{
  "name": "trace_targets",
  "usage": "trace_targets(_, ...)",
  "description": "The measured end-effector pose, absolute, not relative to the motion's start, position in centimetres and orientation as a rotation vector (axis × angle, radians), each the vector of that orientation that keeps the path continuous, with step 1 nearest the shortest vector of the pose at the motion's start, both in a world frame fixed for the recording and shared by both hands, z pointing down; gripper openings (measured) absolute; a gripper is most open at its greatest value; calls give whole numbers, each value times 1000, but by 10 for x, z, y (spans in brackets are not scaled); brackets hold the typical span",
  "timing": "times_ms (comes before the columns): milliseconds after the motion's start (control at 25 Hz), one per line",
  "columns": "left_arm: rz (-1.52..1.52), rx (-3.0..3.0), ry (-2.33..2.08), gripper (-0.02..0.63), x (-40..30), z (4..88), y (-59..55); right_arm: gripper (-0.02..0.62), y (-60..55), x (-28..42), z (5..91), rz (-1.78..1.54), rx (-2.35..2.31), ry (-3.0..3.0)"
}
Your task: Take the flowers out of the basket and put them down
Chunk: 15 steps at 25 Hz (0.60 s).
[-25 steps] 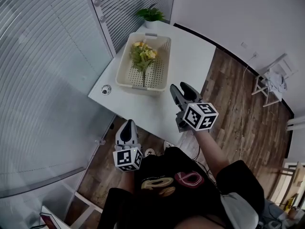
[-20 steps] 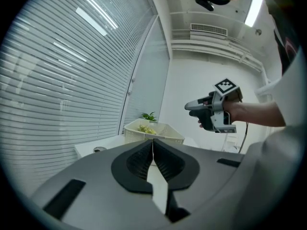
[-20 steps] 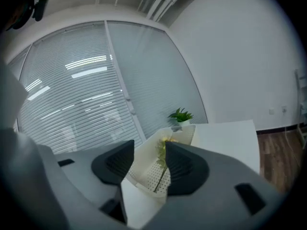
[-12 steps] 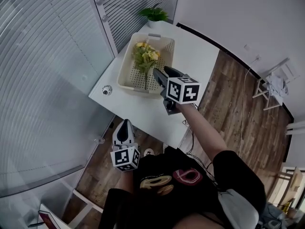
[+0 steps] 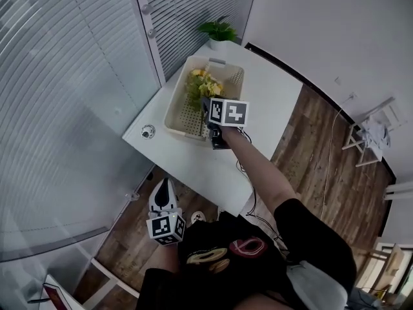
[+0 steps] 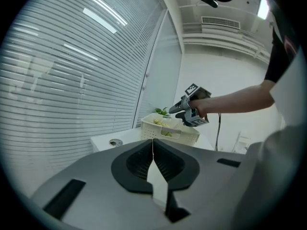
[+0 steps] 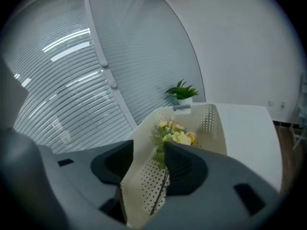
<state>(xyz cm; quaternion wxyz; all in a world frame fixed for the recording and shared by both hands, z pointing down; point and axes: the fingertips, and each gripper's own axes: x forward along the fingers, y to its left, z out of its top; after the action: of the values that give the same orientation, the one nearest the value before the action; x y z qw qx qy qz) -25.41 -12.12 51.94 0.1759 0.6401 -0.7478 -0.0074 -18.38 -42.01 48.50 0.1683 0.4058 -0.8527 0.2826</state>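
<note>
Flowers [image 7: 175, 134]: yellow-and-green bunch lying inside the basket, stem toward the near wall, not yet lifted.
Right tool [image 7: 148, 150]: jaws moderately apart above the basket's near end, framing the stem but gripping nothing.
Basket [image 5: 173, 112]: cream, perforated, standing on the white worktop [image 5: 258, 102] near a potted plant [image 5: 219, 30].
Left tool [image 6: 153, 145]: jaws together, empty, held low and well apart from the basket.
Progress: early, by the look of it; grasp, lift-out and set-down all remain.
</note>
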Motion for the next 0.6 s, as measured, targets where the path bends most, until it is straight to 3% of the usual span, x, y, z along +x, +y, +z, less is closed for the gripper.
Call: trace_targets(600,-29,1637,-2163,18,-285,538,-114,205,-468,-212,575,871,1108,-2117)
